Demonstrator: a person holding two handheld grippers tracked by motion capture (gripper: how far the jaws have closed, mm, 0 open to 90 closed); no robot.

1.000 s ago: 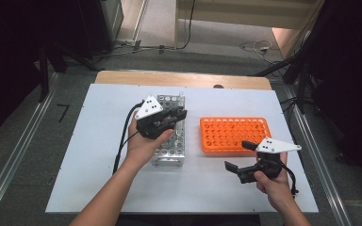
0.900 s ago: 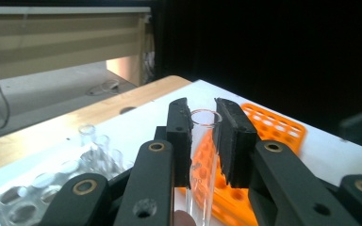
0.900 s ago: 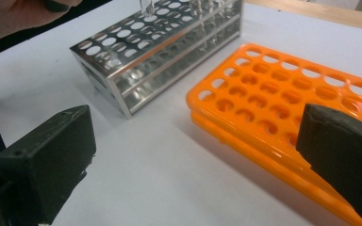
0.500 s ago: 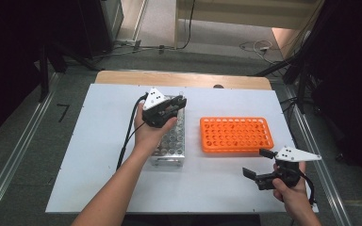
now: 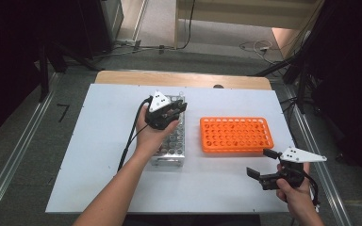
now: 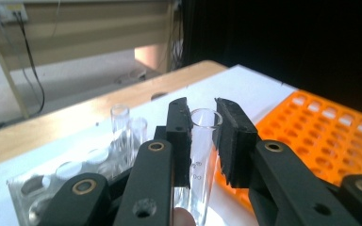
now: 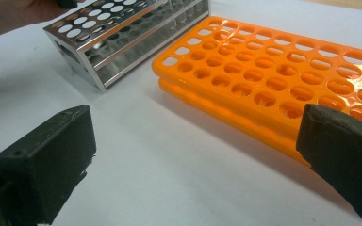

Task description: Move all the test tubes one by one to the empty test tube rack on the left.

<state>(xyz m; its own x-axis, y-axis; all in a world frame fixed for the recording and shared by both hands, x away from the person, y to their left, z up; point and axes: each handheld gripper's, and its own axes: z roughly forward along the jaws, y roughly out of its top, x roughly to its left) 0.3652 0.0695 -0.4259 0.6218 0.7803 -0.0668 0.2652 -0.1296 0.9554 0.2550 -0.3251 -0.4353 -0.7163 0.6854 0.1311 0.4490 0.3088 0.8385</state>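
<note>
1. Left gripper (image 6: 202,136): jaws clamped on a clear glass test tube (image 6: 199,155), pads pressing its sides just below the open rim. In the high view this gripper (image 5: 176,112) sits over the far end of the metal rack.
2. Test tube: upright between the pads; faint printed graduation marks on its wall, too small to read.
3. Metal rack (image 5: 172,143): silvery, rows of round holes, standing left of centre on the table. A few more clear tubes (image 6: 120,123) stand in its far corner.
4. Right gripper (image 5: 264,165): jaws spread wide, nothing between them, low over the table near its front right edge. In its own view the two black pads (image 7: 47,165) frame bare tabletop.
5. Orange rack (image 5: 235,134): plastic, holes empty, lying right of the metal rack with a strip of table between them; just beyond the right gripper.
6. White table (image 5: 99,155): open surface along the left side and front; a wooden strip (image 5: 184,78) runs along the far edge.
7. No brand or legible lettering on either rack or gripper.
</note>
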